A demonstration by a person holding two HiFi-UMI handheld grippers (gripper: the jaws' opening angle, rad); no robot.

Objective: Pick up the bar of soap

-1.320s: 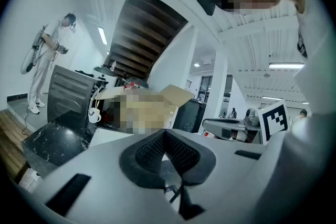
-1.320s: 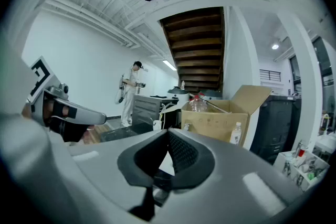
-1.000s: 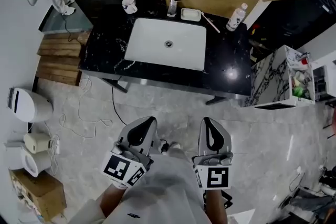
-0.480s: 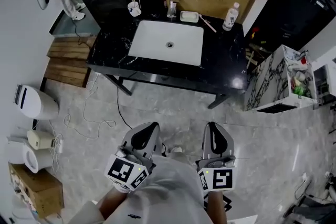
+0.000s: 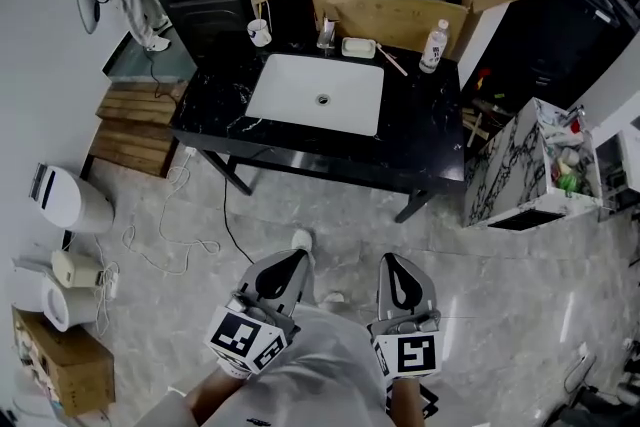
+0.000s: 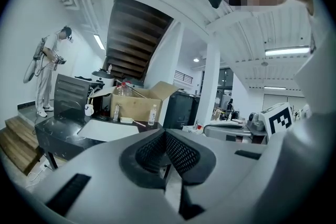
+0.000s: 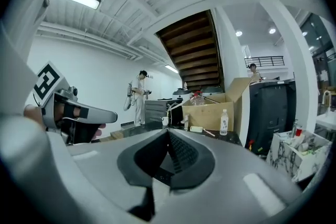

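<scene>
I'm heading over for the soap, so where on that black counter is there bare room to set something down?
Bare: the counter right of the sink, out to its front right corner, and the strip left of the sink. Crowded: the back edge, where cup, faucet, soap dish and bottle line up against the cardboard box.

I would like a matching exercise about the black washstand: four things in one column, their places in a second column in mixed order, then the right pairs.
1 white cup
2 soap dish
3 small bottle
4 cardboard box

A just right of the faucet
B behind the counter, flaps open
C left of the faucet
D back right of the counter

Pairs: 1-C, 2-A, 3-D, 4-B
</scene>
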